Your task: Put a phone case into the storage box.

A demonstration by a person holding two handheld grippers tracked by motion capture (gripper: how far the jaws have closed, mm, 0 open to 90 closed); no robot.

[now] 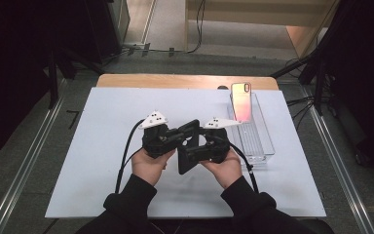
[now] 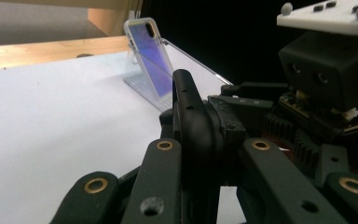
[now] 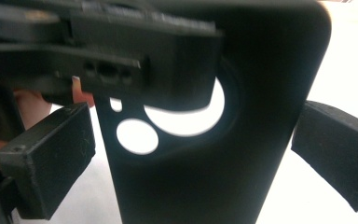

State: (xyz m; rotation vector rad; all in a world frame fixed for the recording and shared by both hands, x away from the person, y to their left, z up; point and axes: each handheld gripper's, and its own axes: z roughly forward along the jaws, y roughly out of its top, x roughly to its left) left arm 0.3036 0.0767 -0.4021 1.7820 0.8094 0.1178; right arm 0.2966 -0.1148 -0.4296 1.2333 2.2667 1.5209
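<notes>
A: Both hands sit palms-up mid-table, left gripper (image 1: 173,137) clamped on the black phone case (image 1: 189,146).
B: Right gripper (image 1: 205,146) spread wide around it, jaws not touching. Phone (image 1: 241,101) leans in clear tray (image 1: 262,146).

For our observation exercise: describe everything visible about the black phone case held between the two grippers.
The flat matte black phone case, rubbery-looking, has rounded corners and round cut-outs. It is held above the white table sheet. The left gripper clamps one end; the right gripper's fingers stand apart on either side of it.
</notes>
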